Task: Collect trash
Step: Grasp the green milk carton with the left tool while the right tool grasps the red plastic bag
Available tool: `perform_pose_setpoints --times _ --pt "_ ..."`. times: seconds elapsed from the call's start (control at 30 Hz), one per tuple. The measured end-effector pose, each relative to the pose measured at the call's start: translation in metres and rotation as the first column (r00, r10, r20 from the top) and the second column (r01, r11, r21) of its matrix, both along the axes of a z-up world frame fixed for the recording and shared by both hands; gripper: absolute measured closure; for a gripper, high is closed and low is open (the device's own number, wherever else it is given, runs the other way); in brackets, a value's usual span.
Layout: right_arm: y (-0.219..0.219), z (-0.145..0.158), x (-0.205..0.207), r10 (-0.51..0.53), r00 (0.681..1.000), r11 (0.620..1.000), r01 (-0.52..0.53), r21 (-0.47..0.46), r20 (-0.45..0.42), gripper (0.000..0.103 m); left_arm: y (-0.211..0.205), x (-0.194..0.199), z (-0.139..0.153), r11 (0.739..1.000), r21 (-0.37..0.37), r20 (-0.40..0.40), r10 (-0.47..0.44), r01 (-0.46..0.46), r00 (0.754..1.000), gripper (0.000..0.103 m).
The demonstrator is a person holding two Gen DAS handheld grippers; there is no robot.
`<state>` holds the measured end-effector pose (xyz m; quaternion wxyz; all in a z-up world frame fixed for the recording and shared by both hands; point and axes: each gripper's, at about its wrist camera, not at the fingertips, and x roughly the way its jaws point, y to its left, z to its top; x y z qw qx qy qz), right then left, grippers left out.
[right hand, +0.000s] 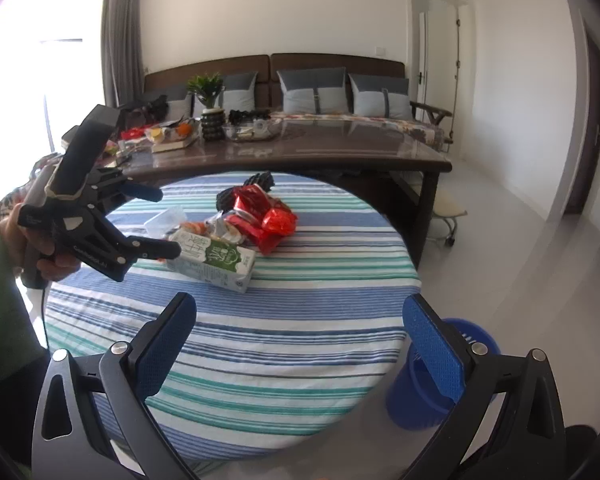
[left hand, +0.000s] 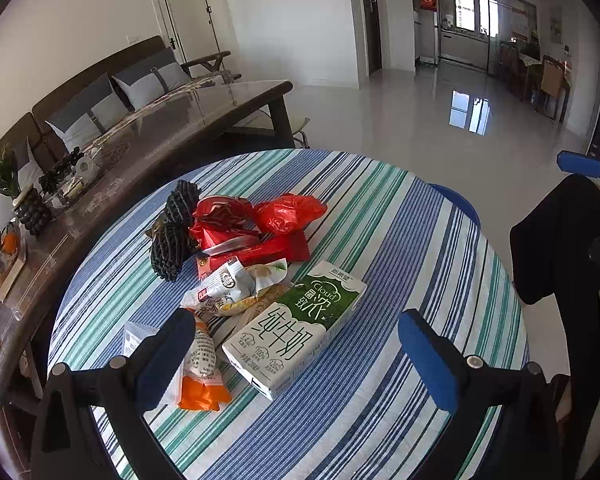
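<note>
A pile of trash lies on the round striped table (left hand: 380,240): a green and white milk carton (left hand: 296,328), an orange and white wrapper (left hand: 202,372), a crumpled white snack bag (left hand: 232,288), red wrappers (left hand: 256,252), a red plastic bag (left hand: 288,212) and black foam netting (left hand: 176,232). My left gripper (left hand: 296,344) is open, its jaws wide either side of the carton, just above it. It also shows in the right wrist view (right hand: 164,224). My right gripper (right hand: 300,340) is open and empty over the table's near part (right hand: 260,320). The carton (right hand: 216,260) lies ahead of it.
A blue waste bin (right hand: 428,396) stands on the floor at the table's right side; its rim shows in the left view (left hand: 460,204). A long dark table (right hand: 300,152) with plants and clutter stands behind, then a sofa (right hand: 320,80). A stool (right hand: 448,208) sits right.
</note>
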<state>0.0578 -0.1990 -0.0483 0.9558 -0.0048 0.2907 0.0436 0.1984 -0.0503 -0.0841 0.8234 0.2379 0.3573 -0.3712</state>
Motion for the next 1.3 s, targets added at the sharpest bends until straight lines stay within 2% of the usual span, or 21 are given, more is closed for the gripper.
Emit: perform_pose_setpoints --times 0.13,0.27,0.4,0.43,0.47,0.5,0.53,0.73,0.8,0.87,0.9,0.97,1.03,1.1,1.13,1.2,1.3 --pt "-0.001 -0.008 0.004 -0.007 1.000 1.000 0.006 -0.006 -0.030 0.000 -0.009 0.023 -0.021 0.998 0.037 -0.072 -0.055 0.058 0.996 0.000" --pt "-0.002 -0.016 0.009 -0.007 0.998 1.000 0.006 -0.008 -0.059 0.000 -0.019 0.029 -0.041 0.985 0.094 -0.151 -0.126 0.141 0.980 0.000" --pt "-0.004 -0.020 0.011 -0.013 0.998 1.000 0.013 -0.004 -0.069 0.000 -0.023 0.015 -0.052 0.966 0.160 -0.149 -0.180 0.203 0.972 0.001" --pt "-0.006 -0.021 0.012 -0.017 0.997 1.000 0.017 0.000 -0.071 0.000 -0.023 0.012 -0.054 0.965 0.175 -0.131 -0.173 0.195 0.976 0.002" --pt "-0.007 -0.021 0.012 -0.020 0.997 1.000 0.020 0.004 -0.074 0.000 -0.022 0.012 -0.056 0.967 0.183 -0.117 -0.160 0.179 0.980 0.017" --pt "-0.007 -0.022 0.013 -0.023 0.997 1.000 0.023 0.009 -0.078 0.000 -0.021 0.013 -0.057 0.969 0.186 -0.119 -0.140 0.160 0.983 0.042" --pt "-0.008 -0.022 0.013 -0.023 0.996 1.000 0.025 0.013 -0.081 0.000 -0.019 0.016 -0.059 0.973 0.178 -0.147 -0.121 0.146 0.982 0.051" --pt "-0.013 -0.016 0.008 -0.026 0.998 1.000 0.027 0.016 -0.059 0.000 -0.001 0.005 -0.051 0.994 0.102 -0.161 -0.013 0.030 0.987 0.052" --pt "-0.016 -0.014 0.006 -0.032 0.998 0.999 0.033 0.022 -0.052 0.000 0.010 -0.010 -0.045 0.998 0.054 -0.170 0.050 -0.041 0.984 0.052" --pt "-0.018 -0.014 0.006 -0.038 0.998 0.999 0.040 0.029 -0.049 0.000 0.027 -0.025 -0.039 0.989 -0.018 -0.208 0.138 -0.145 0.968 0.052" --pt "-0.019 -0.015 0.006 -0.040 0.998 0.999 0.041 0.033 -0.050 0.000 0.038 -0.032 -0.037 0.974 -0.058 -0.238 0.198 -0.218 0.951 0.052" --pt "-0.019 -0.019 0.010 -0.036 0.998 0.998 0.038 0.041 -0.058 0.000 0.058 -0.043 -0.037 0.923 -0.113 -0.289 0.323 -0.367 0.901 0.052" --pt "-0.016 -0.024 0.016 -0.022 0.997 0.999 0.025 0.047 -0.069 0.000 0.079 -0.053 -0.038 0.849 -0.152 -0.308 0.446 -0.506 0.841 0.052" --pt "-0.011 -0.029 0.023 0.001 0.997 0.999 0.003 0.049 -0.079 0.000 0.091 -0.058 -0.039 0.777 -0.174 -0.303 0.542 -0.605 0.784 0.052" --pt "-0.007 -0.032 0.026 0.013 0.996 0.999 -0.009 0.050 -0.084 0.000 0.094 -0.060 -0.040 0.751 -0.179 -0.295 0.576 -0.636 0.763 0.052" --pt "-0.002 -0.037 0.033 0.043 0.995 0.997 -0.037 0.062 -0.092 0.000 0.095 -0.060 -0.048 0.730 -0.184 -0.301 0.596 -0.658 0.744 0.049" --pt "0.002 -0.044 0.043 0.065 0.993 0.996 -0.058 0.069 -0.103 0.000 0.094 -0.055 -0.063 0.734 -0.141 -0.320 0.601 -0.664 0.732 0.037"
